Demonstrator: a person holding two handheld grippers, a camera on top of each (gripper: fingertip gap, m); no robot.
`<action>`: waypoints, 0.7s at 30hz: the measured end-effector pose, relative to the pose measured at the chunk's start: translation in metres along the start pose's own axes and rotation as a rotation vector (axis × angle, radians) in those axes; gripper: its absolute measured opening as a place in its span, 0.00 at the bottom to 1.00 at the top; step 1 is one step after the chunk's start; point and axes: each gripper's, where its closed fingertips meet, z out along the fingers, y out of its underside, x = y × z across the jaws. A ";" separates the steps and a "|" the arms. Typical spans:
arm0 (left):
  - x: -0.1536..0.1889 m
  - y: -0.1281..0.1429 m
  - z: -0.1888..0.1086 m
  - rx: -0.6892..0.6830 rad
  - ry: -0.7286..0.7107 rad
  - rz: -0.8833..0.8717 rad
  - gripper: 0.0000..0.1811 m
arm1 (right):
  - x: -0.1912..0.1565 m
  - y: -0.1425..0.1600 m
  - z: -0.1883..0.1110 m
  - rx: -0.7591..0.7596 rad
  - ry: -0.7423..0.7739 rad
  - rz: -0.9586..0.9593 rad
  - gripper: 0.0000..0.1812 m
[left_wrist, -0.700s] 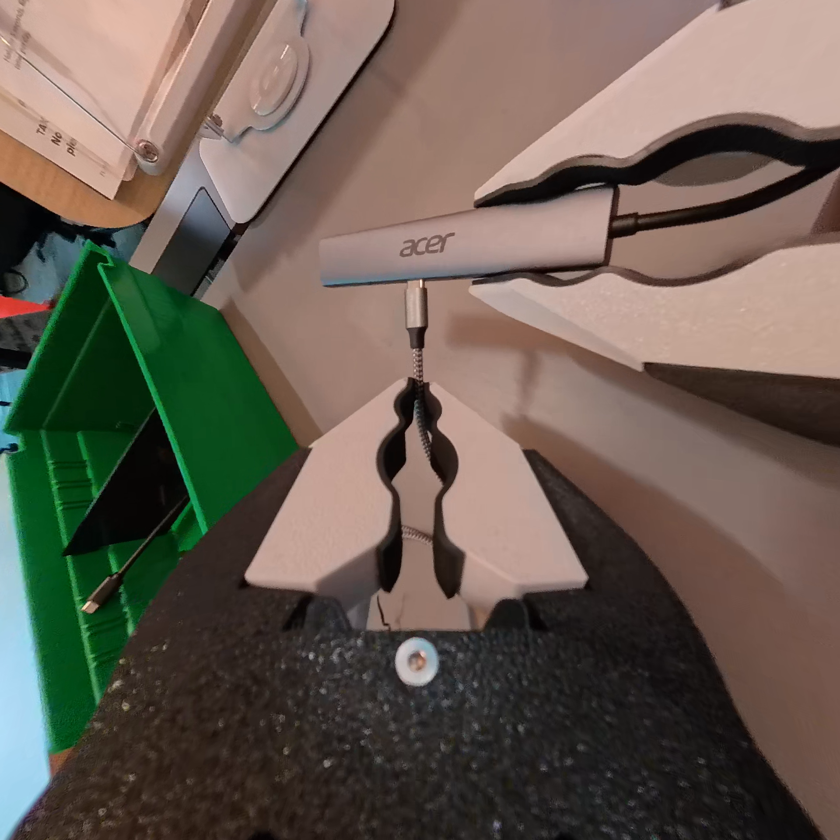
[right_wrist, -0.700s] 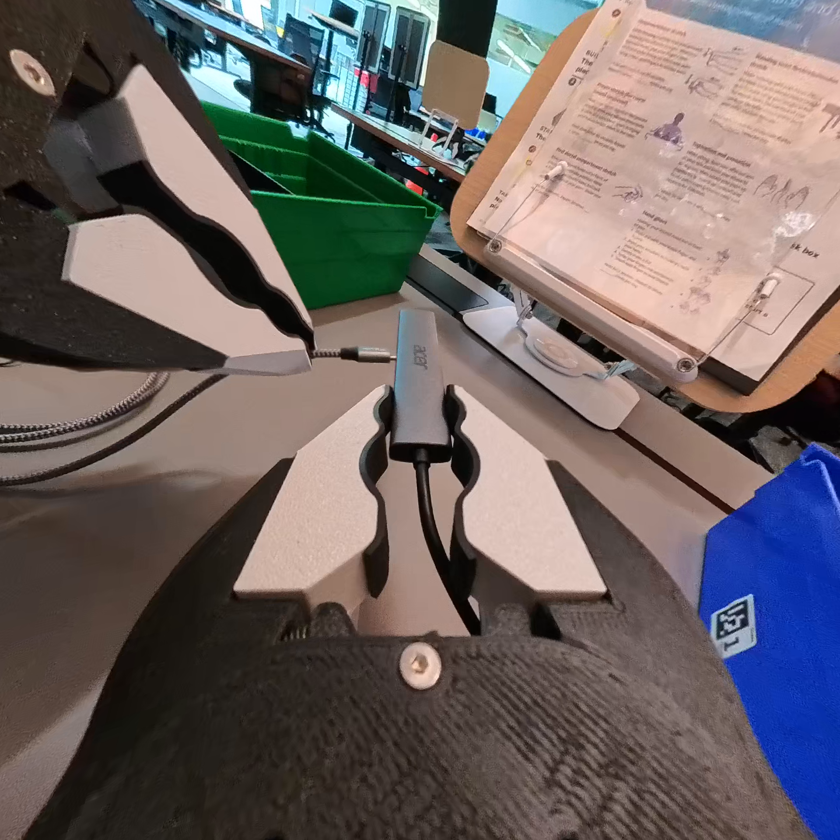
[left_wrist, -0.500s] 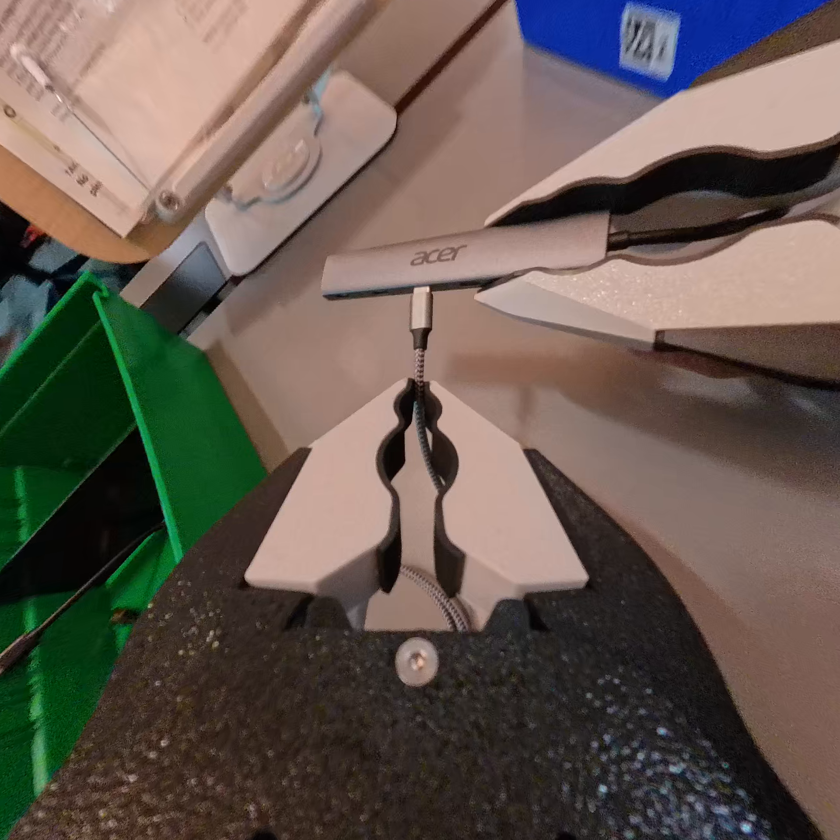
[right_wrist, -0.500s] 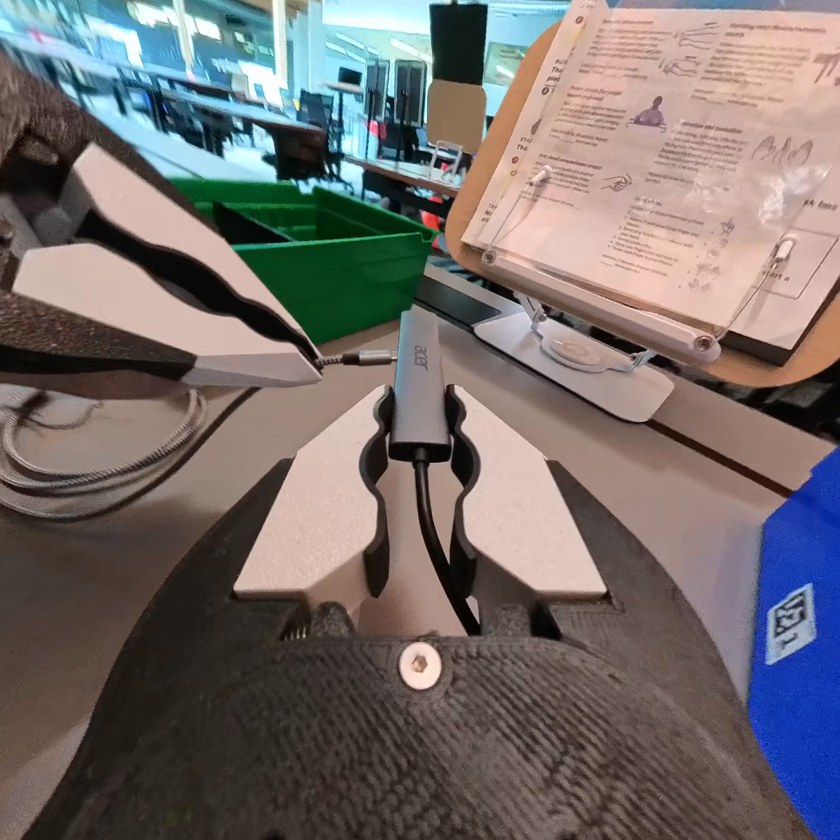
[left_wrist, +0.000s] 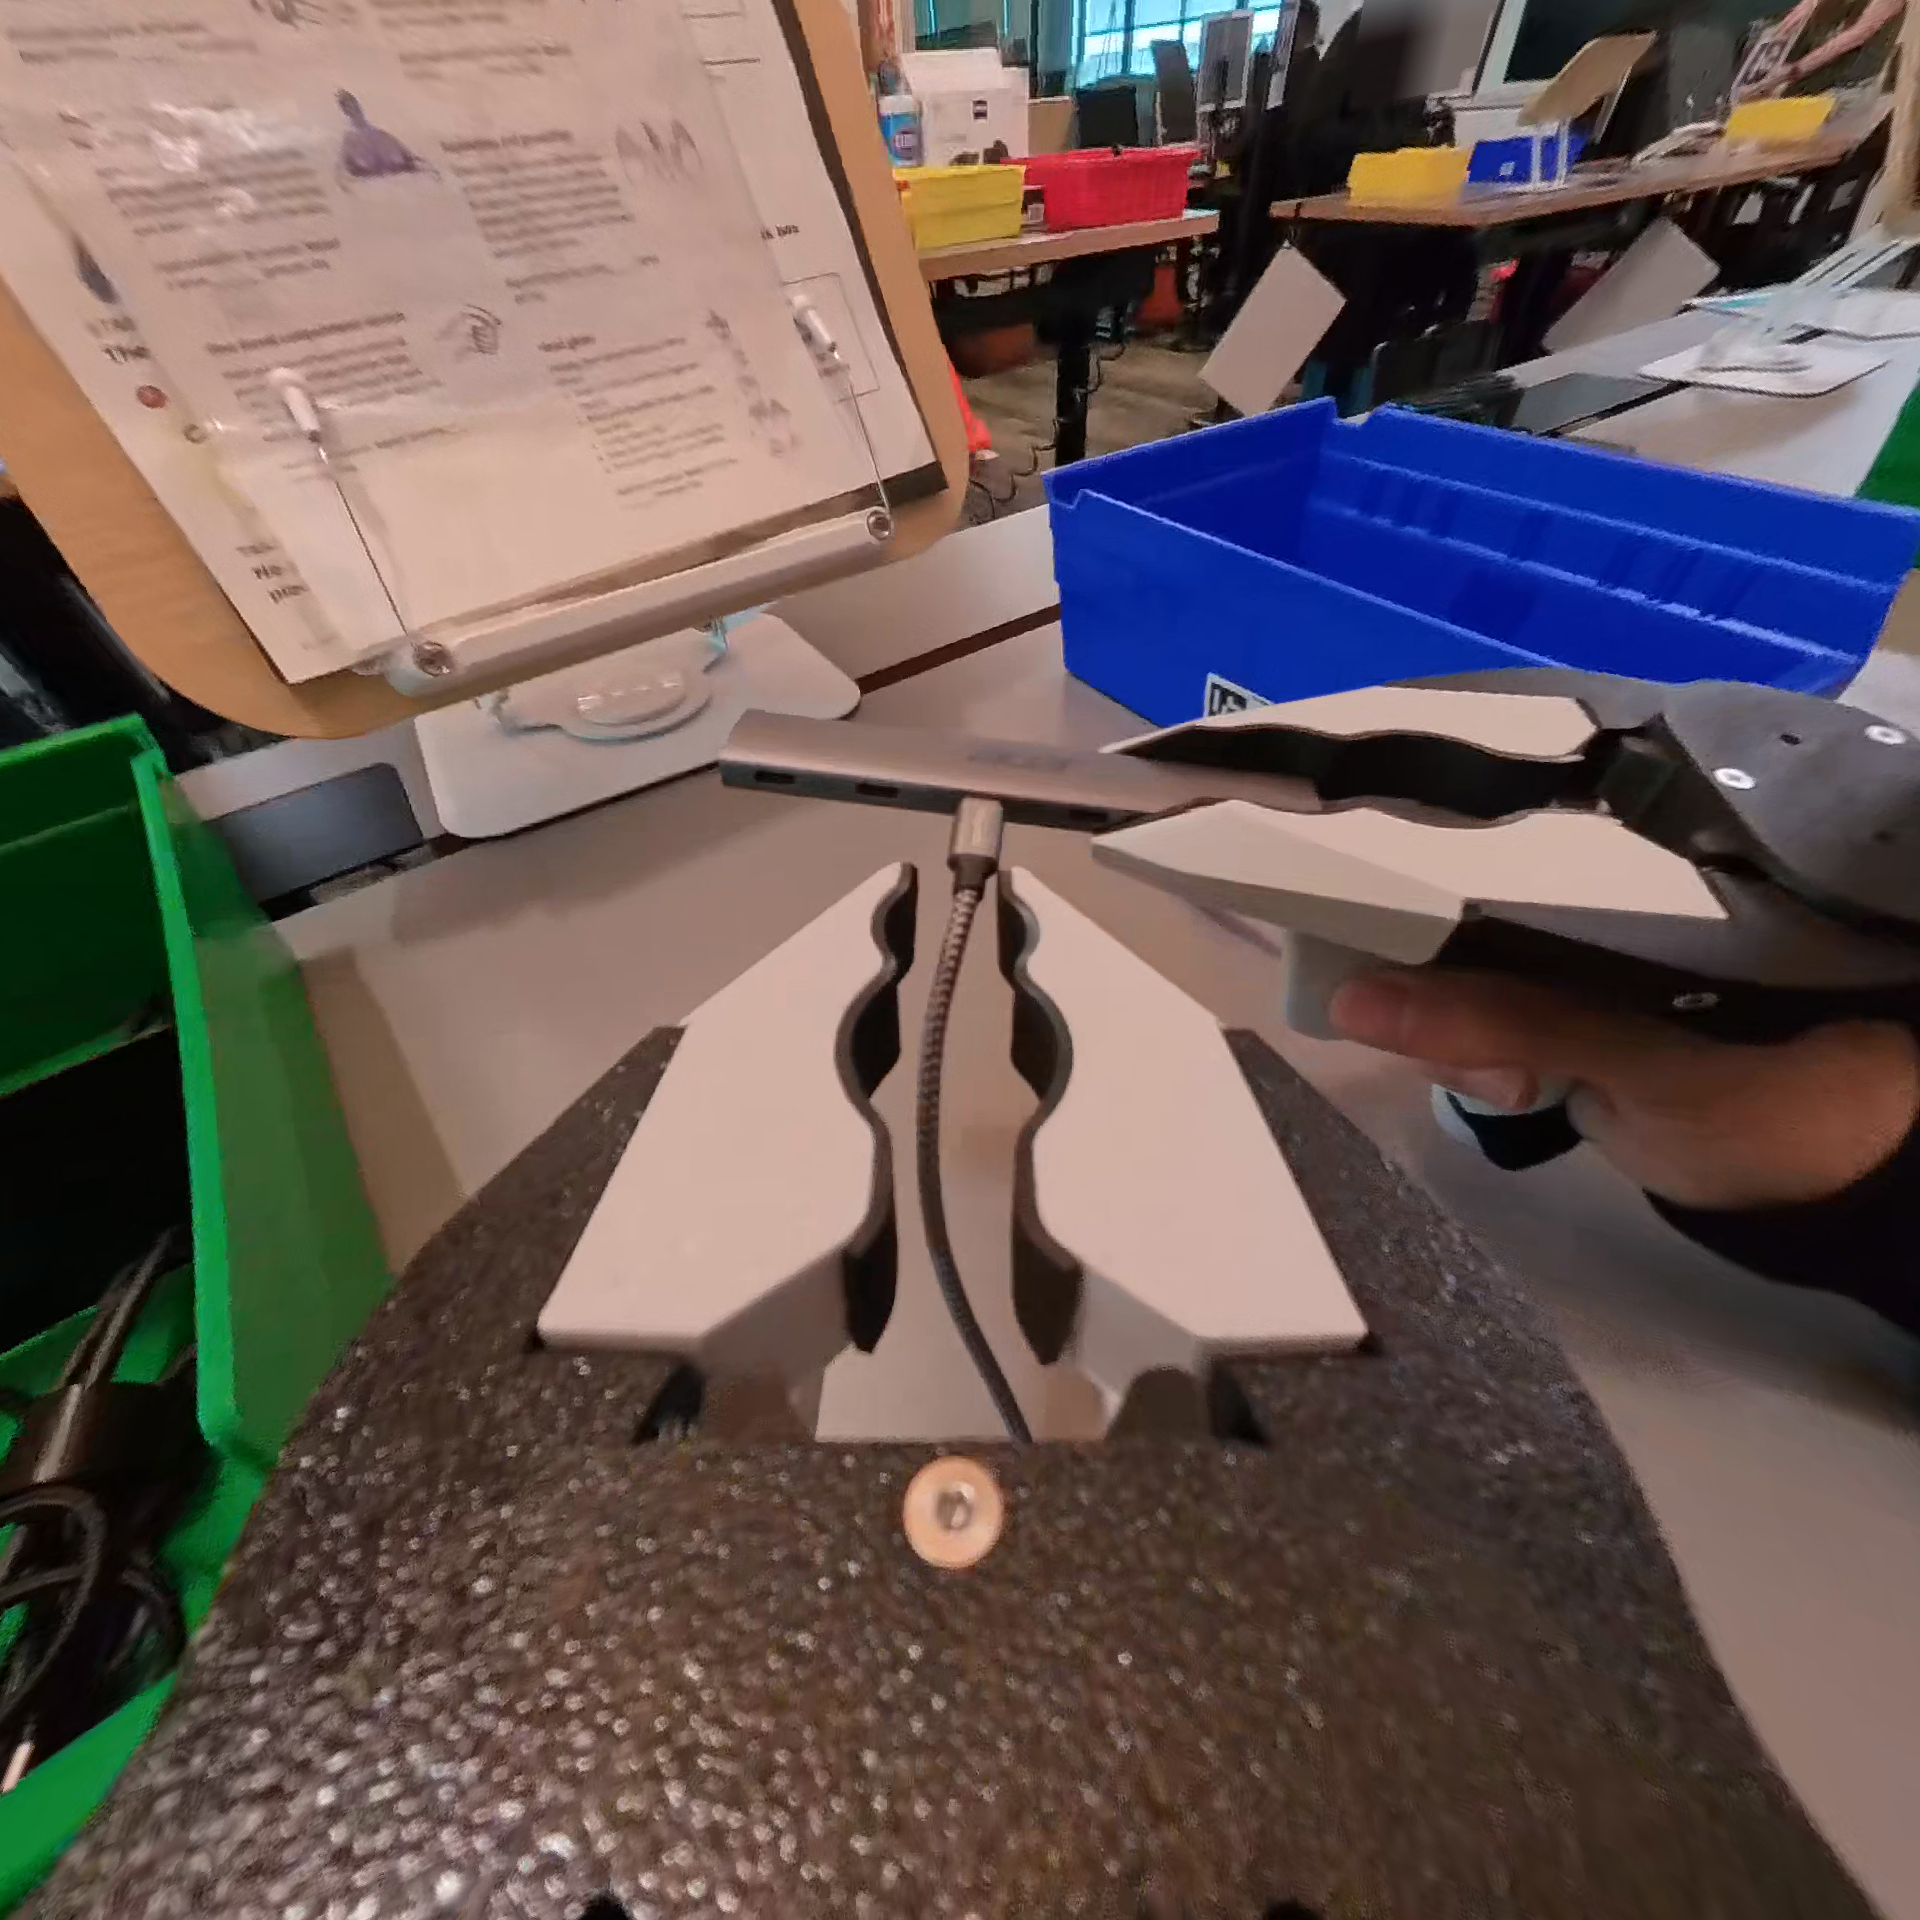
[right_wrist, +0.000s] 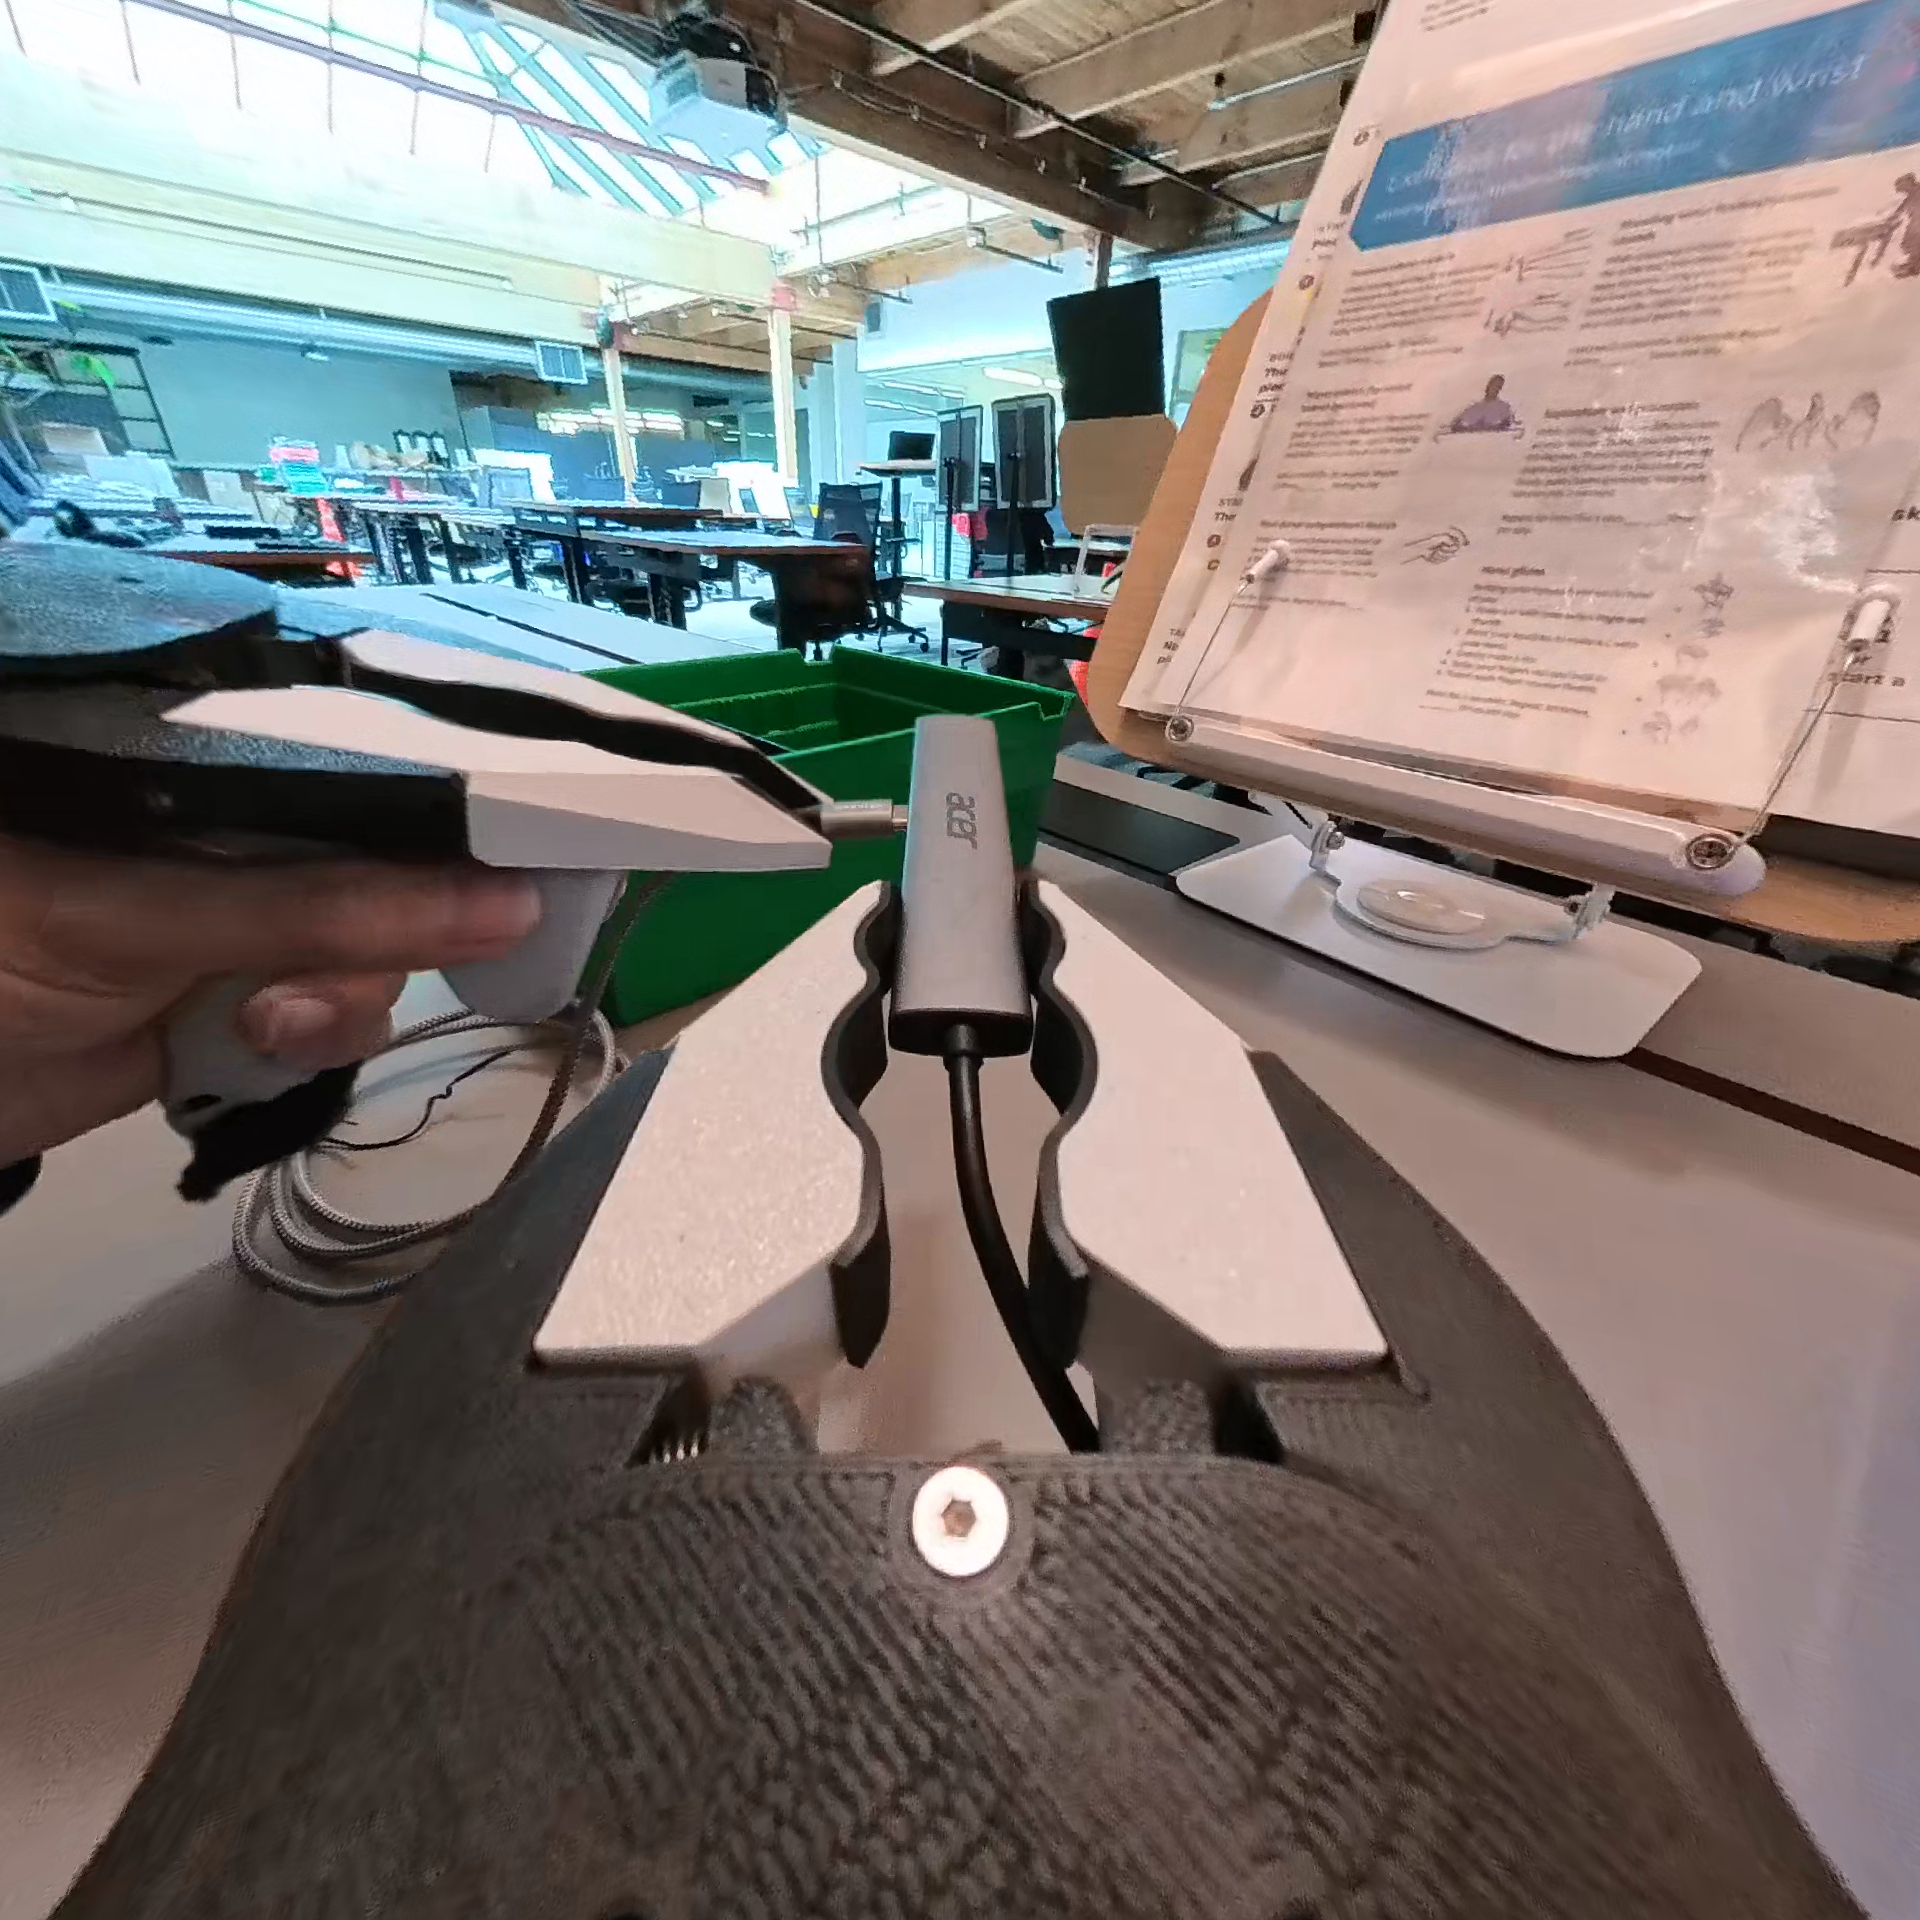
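Right gripper (right_wrist: 956, 940) pinches the grey hub (right_wrist: 958, 883) steady (plug seated), left gripper (left_wrist: 954, 883) fingers spread around the braided cable (left_wrist: 940, 1049).

Left wrist view: we looked close along our fingers (left_wrist: 769, 1122) toward the blue bin (left_wrist: 1455, 582).
Right wrist view: we faced the green bin (right_wrist: 831, 831).
Shared: the hub (left_wrist: 894, 774), the document stand (right_wrist: 1455, 935).
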 end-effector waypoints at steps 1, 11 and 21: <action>0.001 -0.001 0.000 0.012 -0.007 0.020 0.05 | -0.001 0.000 0.000 0.002 -0.005 0.001 0.12; 0.002 -0.007 -0.001 0.025 -0.109 0.204 0.04 | -0.004 -0.004 -0.001 0.023 0.005 -0.090 0.12; -0.003 -0.003 -0.009 -0.082 -0.099 0.352 0.04 | -0.018 0.008 0.001 -0.057 -0.096 -0.127 0.13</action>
